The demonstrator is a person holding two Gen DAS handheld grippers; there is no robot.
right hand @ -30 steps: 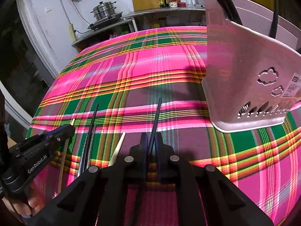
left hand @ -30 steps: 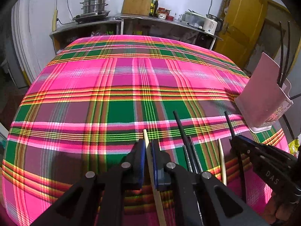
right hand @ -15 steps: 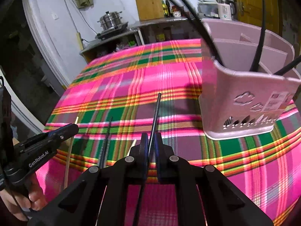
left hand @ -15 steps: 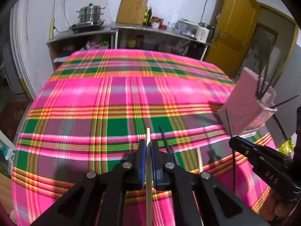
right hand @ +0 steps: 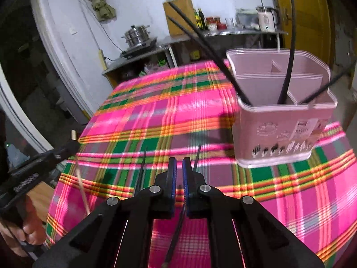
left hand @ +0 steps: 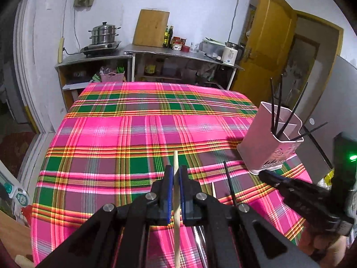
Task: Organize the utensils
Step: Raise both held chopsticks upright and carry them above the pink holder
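Observation:
My left gripper (left hand: pixel 175 174) is shut on a pale wooden chopstick (left hand: pixel 176 201) and holds it above the plaid tablecloth (left hand: pixel 133 134). My right gripper (right hand: pixel 179 165) is shut on a black chopstick (right hand: pixel 196 156), which leans to the right past the pads, also above the cloth. The pink utensil holder (right hand: pixel 281 120) stands at the right with several black chopsticks in it; it also shows in the left wrist view (left hand: pixel 270 147). Another black chopstick (right hand: pixel 141 167) and a wooden one (right hand: pixel 81 189) lie on the cloth. The right gripper shows in the left wrist view (left hand: pixel 265 175).
A metal counter (left hand: pixel 174 53) with a steamer pot (left hand: pixel 103 33), cutting board, bottles and a kettle stands beyond the table. A yellow door (left hand: pixel 267 51) is at the back right. The table's left edge drops off near a white door frame.
Both grippers have risen and pulled back from the cloth, each carrying its chopstick. The utensil holder now sits lower and farther in both views. The black chopstick now slants in the right gripper.

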